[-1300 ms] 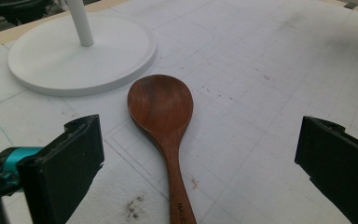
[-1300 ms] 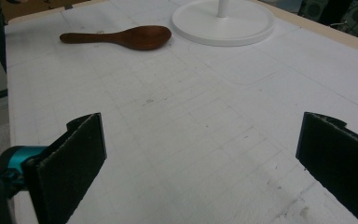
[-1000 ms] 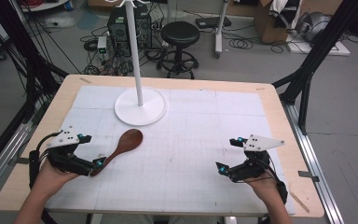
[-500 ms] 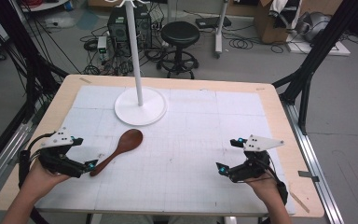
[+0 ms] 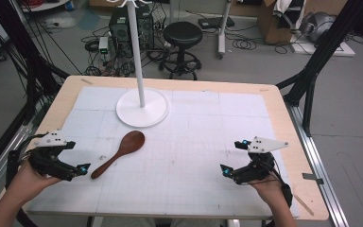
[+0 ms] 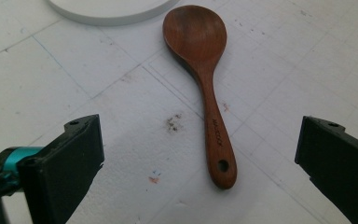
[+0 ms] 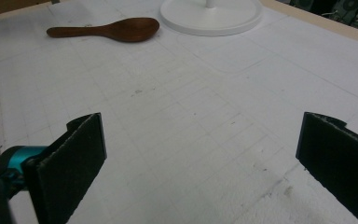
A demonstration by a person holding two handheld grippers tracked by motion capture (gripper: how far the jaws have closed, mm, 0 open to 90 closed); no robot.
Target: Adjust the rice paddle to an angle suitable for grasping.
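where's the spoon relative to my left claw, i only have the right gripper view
Observer: The wooden spoon lies flat just ahead of the left claw, its handle end lined up between the open jaws.
Operator: is the claw touching it
Observer: No. In the high view the left claw sits apart from the handle tip, with bare mat between.
Operator: anything on the handle to grab by
Observer: The left gripper view shows a small hole through the handle's end and faint lettering above it.
Operator: and where's my right claw on the table
Observer: The high view shows the right claw open over the right side of the white mat, far from the spoon.
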